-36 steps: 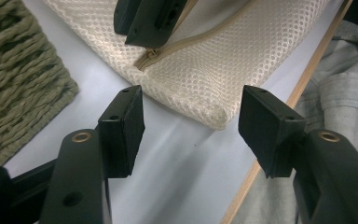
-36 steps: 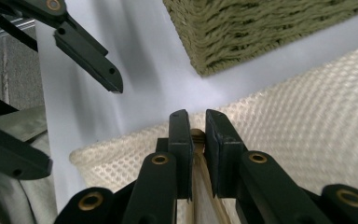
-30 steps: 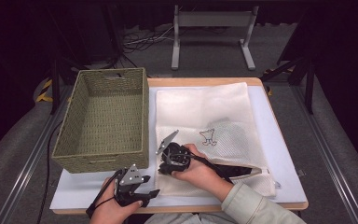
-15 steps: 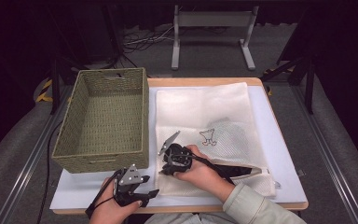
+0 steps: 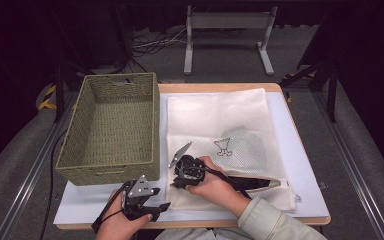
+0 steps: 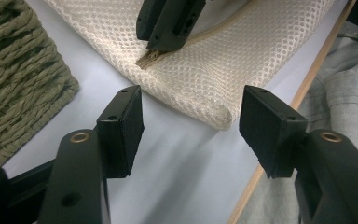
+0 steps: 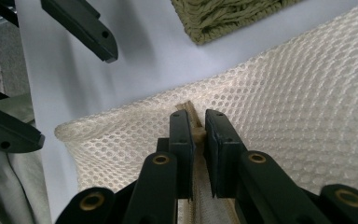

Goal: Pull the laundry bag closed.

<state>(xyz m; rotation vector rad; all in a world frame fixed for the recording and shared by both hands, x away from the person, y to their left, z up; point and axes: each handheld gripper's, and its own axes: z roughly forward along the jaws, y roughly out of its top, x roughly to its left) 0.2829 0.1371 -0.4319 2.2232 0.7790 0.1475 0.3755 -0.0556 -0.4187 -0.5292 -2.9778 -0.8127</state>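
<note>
A cream mesh laundry bag [image 5: 230, 125] lies flat on the white table [image 5: 305, 165], with a small printed figure [image 5: 222, 146] on it. My right gripper [image 5: 176, 183] is at the bag's near left corner, shut on the zipper's end [image 7: 196, 135]; the mesh [image 7: 298, 116] spreads around its jaws. My left gripper [image 5: 161, 210] stands open just off that corner, over bare table by the front edge, nothing between its pads [image 6: 126, 126]. The bag's rounded corner [image 6: 214, 116] lies just ahead of its jaws. A dark slit [image 5: 252, 183] runs along the bag's near edge.
A woven green basket [image 5: 110, 125] stands empty left of the bag, its corner [image 6: 18, 70] close to my left gripper. The table's wooden front edge [image 6: 279, 135] runs right beside the left jaws. A metal stand [image 5: 227, 30] is on the floor beyond.
</note>
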